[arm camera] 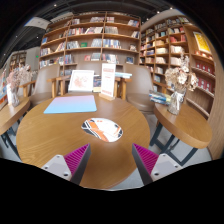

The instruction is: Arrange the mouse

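Two magenta pads (76, 158) face each other across a wide gap as the handheld gripper (110, 160) hovers above a round wooden table (50, 140), its fingers spread far apart and gripping nothing. Bare tabletop fills the space between the fingers.

Just ahead of the fingers, roughly on the line between them, lies a rounded mouse pad (102, 128) printed in orange, white and dark tones. A small pale shape resting on its near part may be the mouse (103, 125), though the view is too coarse to be certain; it sits clear of both fingers, untouched.

Beyond the mouse pad and ahead of the left finger, a light blue sheet (70, 103) lies flat on the table's far side. Past it, at the table's far edge, a white upright sign (108, 81) stands, with a second pale board (81, 80) just to its left.

Wooden chairs (135, 89) ring the far side of the table. Off beyond the right finger, a second wooden table (185, 124) carries a vase of dried flowers (180, 78). To the left of the left finger, another table edge (12, 112) runs away with items on it too small to make out.

Tall wooden bookshelves (95, 38) packed with books line the back wall and continue along the right side of the room.
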A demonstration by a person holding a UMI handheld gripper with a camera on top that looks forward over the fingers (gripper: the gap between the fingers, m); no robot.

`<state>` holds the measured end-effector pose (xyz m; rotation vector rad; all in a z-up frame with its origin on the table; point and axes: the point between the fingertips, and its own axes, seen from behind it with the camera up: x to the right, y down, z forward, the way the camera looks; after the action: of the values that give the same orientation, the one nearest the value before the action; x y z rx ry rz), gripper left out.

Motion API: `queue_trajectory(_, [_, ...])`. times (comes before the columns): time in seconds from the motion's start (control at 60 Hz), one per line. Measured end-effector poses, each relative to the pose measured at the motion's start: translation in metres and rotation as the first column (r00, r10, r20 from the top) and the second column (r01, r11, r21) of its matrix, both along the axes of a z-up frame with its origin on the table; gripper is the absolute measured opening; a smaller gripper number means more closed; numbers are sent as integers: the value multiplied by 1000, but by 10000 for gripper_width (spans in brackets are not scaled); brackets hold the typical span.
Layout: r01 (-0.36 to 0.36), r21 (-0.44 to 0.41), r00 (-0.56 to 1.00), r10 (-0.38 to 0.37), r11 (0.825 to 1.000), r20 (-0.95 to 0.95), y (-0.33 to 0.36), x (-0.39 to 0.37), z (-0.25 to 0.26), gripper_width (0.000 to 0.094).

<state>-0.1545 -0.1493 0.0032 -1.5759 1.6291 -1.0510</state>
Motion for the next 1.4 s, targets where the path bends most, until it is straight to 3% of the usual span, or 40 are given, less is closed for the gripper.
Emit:
queue_trajectory(0.517, [-23, 45, 994, 27, 999, -107, -6, 72, -13, 854])
queue_trajectory(0.817, [-7, 6, 991, 8, 1000, -136, -18, 120, -13, 854])
queue_trajectory(1.133, [33, 63, 986, -22, 997, -165, -29, 154, -17, 852])
queue_trajectory(1.233, [29, 90, 986, -13, 996, -165, -24, 157, -18, 724])
queue_trajectory(1.267, [7, 81, 986, 7, 997, -168, -21, 157, -19, 456])
queue_trajectory(1.4, [61, 89, 981, -43, 994, -192, -26, 153, -10, 425])
